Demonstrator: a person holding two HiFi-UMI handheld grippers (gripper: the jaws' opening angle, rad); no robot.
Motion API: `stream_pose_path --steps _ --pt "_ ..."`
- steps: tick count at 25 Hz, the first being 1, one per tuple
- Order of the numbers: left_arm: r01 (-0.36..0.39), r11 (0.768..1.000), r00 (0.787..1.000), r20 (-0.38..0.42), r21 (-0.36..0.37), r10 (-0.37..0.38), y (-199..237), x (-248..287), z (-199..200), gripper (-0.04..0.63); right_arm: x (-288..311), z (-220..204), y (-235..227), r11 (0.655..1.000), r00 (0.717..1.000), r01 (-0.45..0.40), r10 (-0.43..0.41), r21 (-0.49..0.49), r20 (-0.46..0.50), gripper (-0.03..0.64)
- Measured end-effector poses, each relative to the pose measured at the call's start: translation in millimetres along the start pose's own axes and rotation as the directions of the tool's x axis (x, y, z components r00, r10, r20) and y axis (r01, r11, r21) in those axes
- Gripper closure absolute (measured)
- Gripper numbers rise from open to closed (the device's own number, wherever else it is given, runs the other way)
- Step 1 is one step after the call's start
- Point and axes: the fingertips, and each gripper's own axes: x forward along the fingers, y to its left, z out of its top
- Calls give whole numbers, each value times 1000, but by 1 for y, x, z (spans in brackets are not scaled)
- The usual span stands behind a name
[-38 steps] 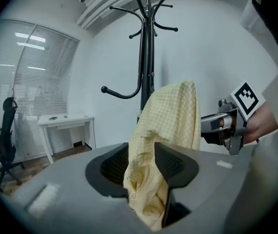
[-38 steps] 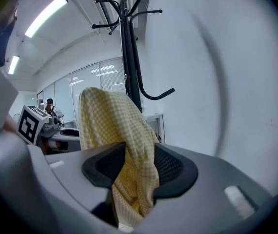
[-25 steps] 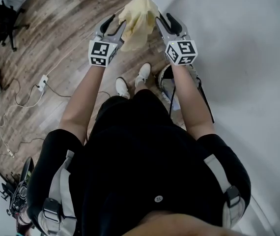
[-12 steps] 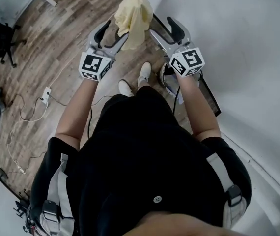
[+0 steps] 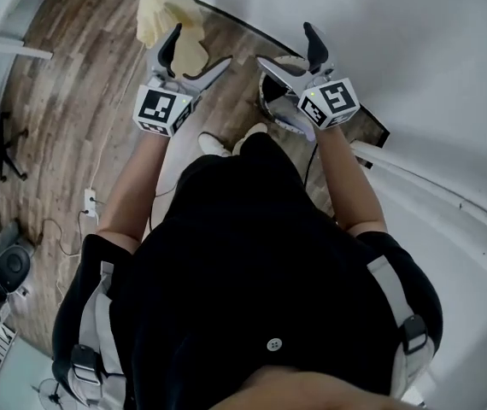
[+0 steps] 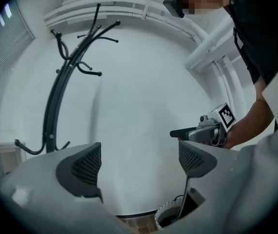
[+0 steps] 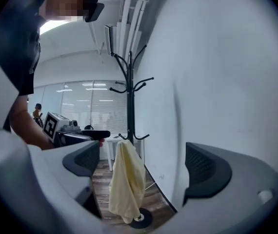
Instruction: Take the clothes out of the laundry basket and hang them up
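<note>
Head view: the left gripper [image 5: 199,48] and right gripper [image 5: 284,45] are shown released, their jaws having just been opening, with nothing between them. Left gripper view: the laundry basket [image 6: 170,217] is seen below. Right gripper view: the yellow garment [image 7: 125,179] is draped on the coat stand [image 7: 129,96]. It is judged light and limp, best gripped at a bunched fold.

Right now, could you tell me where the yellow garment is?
The yellow garment hangs on the black coat rack, left of centre in the right gripper view.

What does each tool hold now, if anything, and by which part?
Nothing is held. The left tool and right tool have just been opening, nothing between them; the cloth hangs on the rack.
</note>
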Motion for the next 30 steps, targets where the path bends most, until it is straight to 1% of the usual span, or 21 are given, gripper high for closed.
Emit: stream_pose_path --steps 2,4,8,10,12,15,16,19,21,22,23,24,25,27,28,30 --pt "78 997 997 2 2 -78 -22 31 2 97 -25 -3 -25 997 997 79 -79 10 4 86" --pt "155 988 988 0 12 -155 -47 63 3 98 -52 -6 -50 987 987 157 -158 20 11 91" --pt "265 964 964 -26 30 -265 -97 125 2 98 -110 -13 -100 956 957 290 -291 50 13 109" --pt "321 947 947 -39 34 -319 -128 155 0 98 -145 -17 -127 935 937 348 -350 60 13 109" --pt "386 921 922 -56 46 -383 -163 183 -3 100 -183 -24 -152 907 909 413 -416 76 21 110" --pt "485 871 873 -95 73 -478 -215 216 -14 100 -241 -43 -181 847 851 518 -524 121 25 112" --pt "508 858 860 -103 75 -500 -230 228 -17 100 -258 -48 -191 827 832 547 -554 132 23 112" --pt "557 828 828 -116 58 -549 -269 256 -25 101 -302 -58 -216 775 783 613 -622 150 14 115" --pt "598 800 798 -136 50 -588 -297 271 -34 103 -331 -67 -230 740 750 653 -662 159 1 117" --pt "625 780 776 -149 43 -613 -312 279 -40 103 -345 -72 -237 719 730 675 -683 166 -8 118" --pt "657 753 748 -164 35 -644 -327 285 -48 104 -358 -80 -241 694 707 698 -706 176 -21 120" --pt "693 721 713 -180 27 -678 -342 291 -56 104 -371 -90 -243 664 681 724 -731 189 -38 121" --pt "732 681 671 -197 20 -715 -356 297 -66 104 -382 -101 -244 629 651 750 -757 205 -60 126" --pt "807 591 577 -233 11 -783 -382 308 -88 104 -403 -127 -242 550 584 801 -804 235 -112 127" --pt "836 548 533 -247 10 -809 -394 314 -100 104 -412 -141 -242 514 554 822 -821 245 -138 129" --pt "880 475 458 -276 8 -845 -414 325 -127 104 -424 -171 -243 455 506 852 -842 259 -184 132"
